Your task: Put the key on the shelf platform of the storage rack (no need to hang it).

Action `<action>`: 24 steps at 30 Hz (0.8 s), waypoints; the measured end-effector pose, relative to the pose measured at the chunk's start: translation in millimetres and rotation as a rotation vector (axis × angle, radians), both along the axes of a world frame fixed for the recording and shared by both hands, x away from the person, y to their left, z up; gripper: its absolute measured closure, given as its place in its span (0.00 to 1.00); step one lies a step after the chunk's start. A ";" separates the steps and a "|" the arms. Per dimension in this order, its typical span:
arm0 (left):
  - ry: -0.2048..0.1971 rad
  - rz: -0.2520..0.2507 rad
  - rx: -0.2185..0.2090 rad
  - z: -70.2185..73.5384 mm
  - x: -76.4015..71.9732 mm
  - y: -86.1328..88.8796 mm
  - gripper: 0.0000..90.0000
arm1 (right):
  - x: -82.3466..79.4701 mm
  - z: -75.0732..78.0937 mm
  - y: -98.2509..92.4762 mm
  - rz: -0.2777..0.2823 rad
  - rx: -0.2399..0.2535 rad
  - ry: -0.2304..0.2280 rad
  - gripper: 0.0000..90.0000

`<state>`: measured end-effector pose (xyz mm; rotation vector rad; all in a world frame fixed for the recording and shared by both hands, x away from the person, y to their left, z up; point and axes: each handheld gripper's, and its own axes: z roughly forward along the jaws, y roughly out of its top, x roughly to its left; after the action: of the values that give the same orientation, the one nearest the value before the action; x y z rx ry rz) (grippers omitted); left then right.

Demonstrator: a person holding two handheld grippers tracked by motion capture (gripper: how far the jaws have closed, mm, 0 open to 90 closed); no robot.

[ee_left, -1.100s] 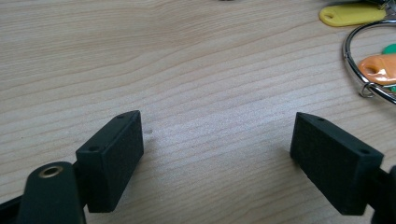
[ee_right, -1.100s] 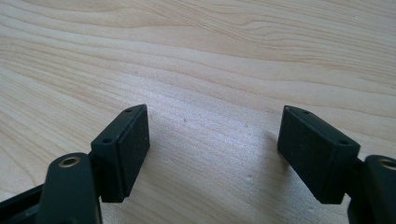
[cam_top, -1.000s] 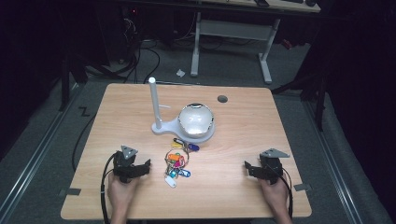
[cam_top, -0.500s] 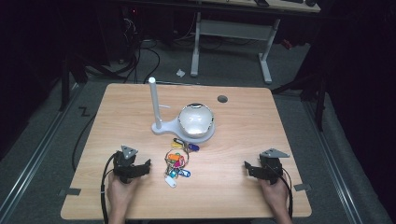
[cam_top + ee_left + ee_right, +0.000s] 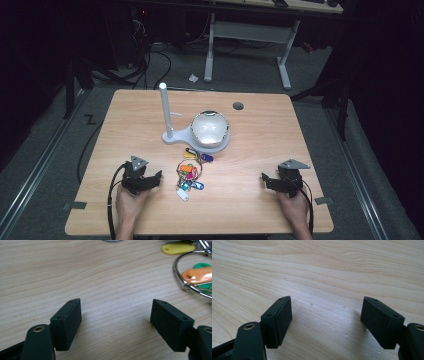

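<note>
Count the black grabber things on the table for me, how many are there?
2. The left gripper rests near the table's front left edge, beside the bunch of key tags. The right gripper rests near the front right edge. Both are open, holding nothing.

A dim lab: wooden table (image 5: pixel 300 130), floor cables (image 5: pixel 150 60), and a height-adjustable desk frame (image 5: pixel 250 35).
</note>
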<state>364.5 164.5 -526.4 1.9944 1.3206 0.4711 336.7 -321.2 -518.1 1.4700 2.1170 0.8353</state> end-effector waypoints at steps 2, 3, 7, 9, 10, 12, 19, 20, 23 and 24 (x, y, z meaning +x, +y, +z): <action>0.003 -0.007 -0.015 0.4 -0.4 -1.2 0.30 | 0.0 0.0 0.1 0.000 0.000 0.000 0.28; 0.005 -0.013 -0.025 0.8 -0.6 -1.8 0.31 | 0.0 0.0 0.1 0.000 0.000 0.000 0.28; -0.001 -0.039 -0.057 5.8 -3.4 -5.3 0.33 | -0.1 0.0 0.2 -0.001 0.000 0.000 0.28; -0.007 -0.053 -0.080 9.8 -5.2 -7.8 0.33 | -0.1 0.0 0.2 -0.001 0.000 0.000 0.28; -0.008 -0.063 -0.086 11.7 -5.7 -9.4 0.33 | -0.1 0.0 0.1 -0.001 0.000 0.000 0.28; -0.013 -0.084 -0.090 14.3 -5.5 -12.7 0.34 | -0.1 0.0 0.2 -0.001 0.000 0.000 0.28; -0.012 -0.153 -0.117 25.9 -6.1 -29.5 0.36 | -0.2 0.0 0.2 -0.001 0.000 0.000 0.28; -0.015 -0.160 -0.119 27.7 -5.7 -31.9 0.36 | -0.2 0.0 0.2 -0.001 0.000 0.000 0.28; -0.019 -0.183 -0.119 31.1 -3.9 -41.2 0.37 | -0.2 0.0 0.3 -0.001 0.000 -0.001 0.28; -0.017 -0.195 -0.113 32.0 -3.0 -45.1 0.37 | -0.2 0.0 0.3 -0.001 0.000 -0.001 0.28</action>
<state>361.5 119.5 -494.4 1.9952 1.1040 0.3147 336.5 -320.9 -518.1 1.4707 2.1155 0.8356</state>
